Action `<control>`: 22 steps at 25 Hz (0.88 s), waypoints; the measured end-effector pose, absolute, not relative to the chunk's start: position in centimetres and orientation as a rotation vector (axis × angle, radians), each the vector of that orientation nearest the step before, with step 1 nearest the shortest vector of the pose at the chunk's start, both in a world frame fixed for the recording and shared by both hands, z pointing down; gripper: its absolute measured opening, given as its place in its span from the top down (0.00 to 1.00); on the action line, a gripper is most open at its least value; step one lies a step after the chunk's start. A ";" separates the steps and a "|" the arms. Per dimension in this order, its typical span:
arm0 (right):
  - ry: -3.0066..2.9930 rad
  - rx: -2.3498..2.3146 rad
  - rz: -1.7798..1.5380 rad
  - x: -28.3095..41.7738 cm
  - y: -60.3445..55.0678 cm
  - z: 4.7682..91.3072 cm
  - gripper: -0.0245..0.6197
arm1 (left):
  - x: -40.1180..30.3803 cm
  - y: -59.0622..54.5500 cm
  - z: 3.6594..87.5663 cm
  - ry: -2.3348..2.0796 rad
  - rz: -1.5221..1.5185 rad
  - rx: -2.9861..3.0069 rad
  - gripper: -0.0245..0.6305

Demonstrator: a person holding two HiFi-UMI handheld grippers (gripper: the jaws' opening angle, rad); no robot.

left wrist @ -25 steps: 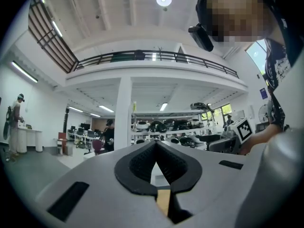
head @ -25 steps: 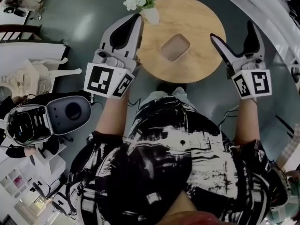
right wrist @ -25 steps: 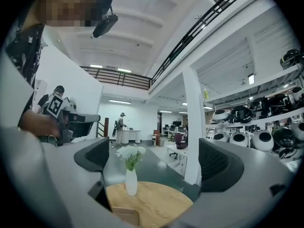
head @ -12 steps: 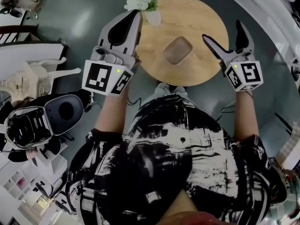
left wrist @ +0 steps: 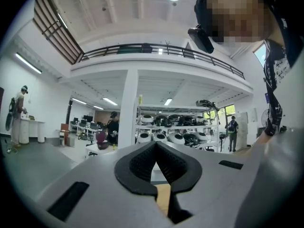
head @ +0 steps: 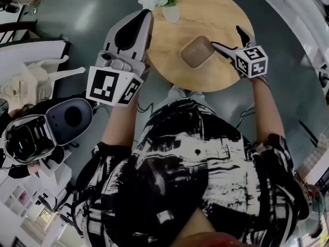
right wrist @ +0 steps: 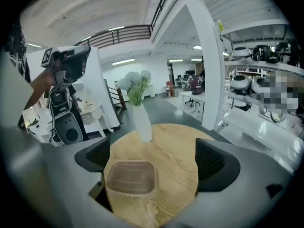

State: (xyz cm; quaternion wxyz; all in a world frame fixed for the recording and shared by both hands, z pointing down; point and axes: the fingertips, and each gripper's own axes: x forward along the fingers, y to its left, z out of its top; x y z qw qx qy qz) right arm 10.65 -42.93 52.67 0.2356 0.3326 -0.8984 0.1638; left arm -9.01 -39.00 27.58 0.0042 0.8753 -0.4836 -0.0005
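Observation:
A round wooden table (head: 218,9) carries a shallow brownish translucent container (head: 196,51) and a white vase of pale flowers (head: 170,12). My right gripper (head: 229,39) hangs open just right of the container, tilted down at the tabletop. In the right gripper view that gripper (right wrist: 154,163) frames the container (right wrist: 130,177) by its left jaw, with the vase (right wrist: 142,123) behind on the table (right wrist: 178,141). My left gripper (head: 146,15) is shut and empty, held up at the table's left edge near the vase. In its own view the left gripper (left wrist: 156,146) points out into the hall.
A grey and white machine (head: 64,120) stands on the dark floor at my left, beside white furniture (head: 31,81). Shelves of white helmet-like shells (left wrist: 171,137) and a white column (left wrist: 127,108) stand across the hall, where people stand far off.
My right gripper has swung left and tipped downward over the table, close beside the container. The left gripper has barely moved.

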 end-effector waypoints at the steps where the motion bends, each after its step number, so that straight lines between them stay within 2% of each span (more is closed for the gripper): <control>1: -2.436 0.886 0.476 10.4 -43.1 54.1 0.09 | -9.5 -39.1 27.8 -1.519 0.002 2.732 0.96; 8: -2.282 0.758 0.611 9.0 -43.6 62.4 0.12 | -12.4 -39.7 30.2 -1.554 0.036 2.666 0.96; 15: -2.202 0.710 0.688 9.6 -43.7 65.5 0.16 | -13.6 -39.4 31.4 -1.579 0.059 2.611 0.96; 19: -2.187 0.685 0.757 10.2 -43.5 66.7 0.22 | -13.4 -39.3 31.8 -1.586 0.069 2.596 0.96; 22: -2.187 0.666 0.868 10.7 -43.3 66.9 0.30 | -13.7 -39.4 31.7 -1.590 0.072 2.588 0.96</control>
